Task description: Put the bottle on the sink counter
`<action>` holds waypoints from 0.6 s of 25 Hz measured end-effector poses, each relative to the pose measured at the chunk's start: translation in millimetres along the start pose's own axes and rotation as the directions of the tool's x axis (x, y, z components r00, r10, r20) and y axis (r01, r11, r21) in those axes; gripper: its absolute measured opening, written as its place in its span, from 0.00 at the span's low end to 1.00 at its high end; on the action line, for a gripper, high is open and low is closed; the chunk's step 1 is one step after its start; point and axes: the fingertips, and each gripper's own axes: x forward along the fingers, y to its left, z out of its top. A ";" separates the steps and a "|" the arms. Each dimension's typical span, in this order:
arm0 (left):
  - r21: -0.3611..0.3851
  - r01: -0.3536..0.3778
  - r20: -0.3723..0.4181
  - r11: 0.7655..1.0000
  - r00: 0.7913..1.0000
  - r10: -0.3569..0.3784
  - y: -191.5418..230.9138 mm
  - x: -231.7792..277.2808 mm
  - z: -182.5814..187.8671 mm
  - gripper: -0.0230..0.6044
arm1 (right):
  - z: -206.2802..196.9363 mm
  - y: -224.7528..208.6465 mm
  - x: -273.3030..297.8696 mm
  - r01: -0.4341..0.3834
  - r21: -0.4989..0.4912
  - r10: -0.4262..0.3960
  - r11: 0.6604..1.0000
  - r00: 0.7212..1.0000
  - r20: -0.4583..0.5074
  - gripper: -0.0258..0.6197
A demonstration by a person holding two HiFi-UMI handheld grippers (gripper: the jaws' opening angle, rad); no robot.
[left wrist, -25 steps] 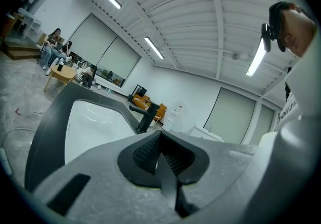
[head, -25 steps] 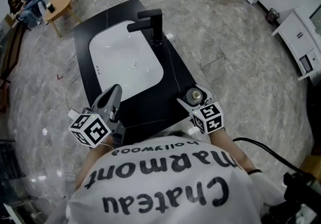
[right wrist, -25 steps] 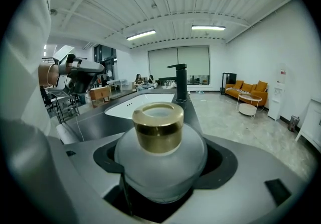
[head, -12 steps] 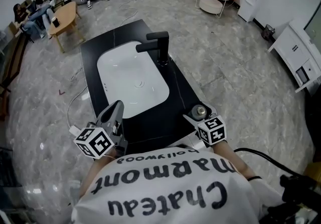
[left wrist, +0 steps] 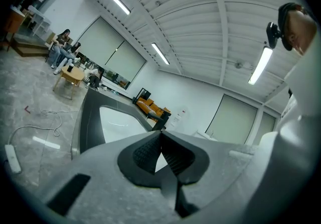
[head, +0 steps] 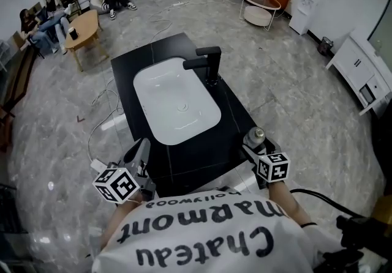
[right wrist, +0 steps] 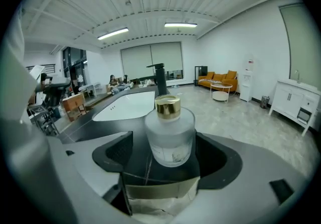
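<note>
A frosted glass bottle with a gold cap stands on the near right corner of the black sink counter. My right gripper is open around it. In the right gripper view the bottle rests on the counter between the two pads, with a clear gap on its left side. My left gripper hovers at the counter's near left edge. In the left gripper view this gripper is shut with nothing in it.
A white basin fills the counter's middle and a black faucet stands on its right side. A cable and power strip lie on the marble floor at left. People sit round a low wooden table far left. A white cabinet is far right.
The head view has drawn back, so the sink sits farther up the frame. Both grippers show lower in the frame. The bottle stays at the counter's corner between the right jaws.
</note>
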 end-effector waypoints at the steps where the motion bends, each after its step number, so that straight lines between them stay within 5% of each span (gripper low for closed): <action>1: -0.004 0.006 -0.002 1.000 1.000 -0.006 2.5 -5.5 0.1 0.06 | -2.2 1.1 -4.9 0.021 0.028 -0.021 0.999 1.000 0.004 0.58; 6: -0.001 0.065 -0.024 0.998 0.998 -0.065 11.0 -36.8 1.5 0.06 | -26.3 29.8 -32.6 0.043 0.224 -0.047 0.974 0.999 0.015 0.58; 11: 0.016 0.125 -0.055 0.992 0.991 -0.124 21.7 -79.1 5.9 0.06 | -50.0 97.0 -69.1 -0.065 0.481 0.019 0.875 0.995 0.099 0.58; 15: 0.036 0.177 -0.080 0.984 0.982 -0.173 25.5 -106.6 3.3 0.06 | -36.7 150.1 -102.4 -0.150 0.507 0.034 0.848 0.972 0.231 0.56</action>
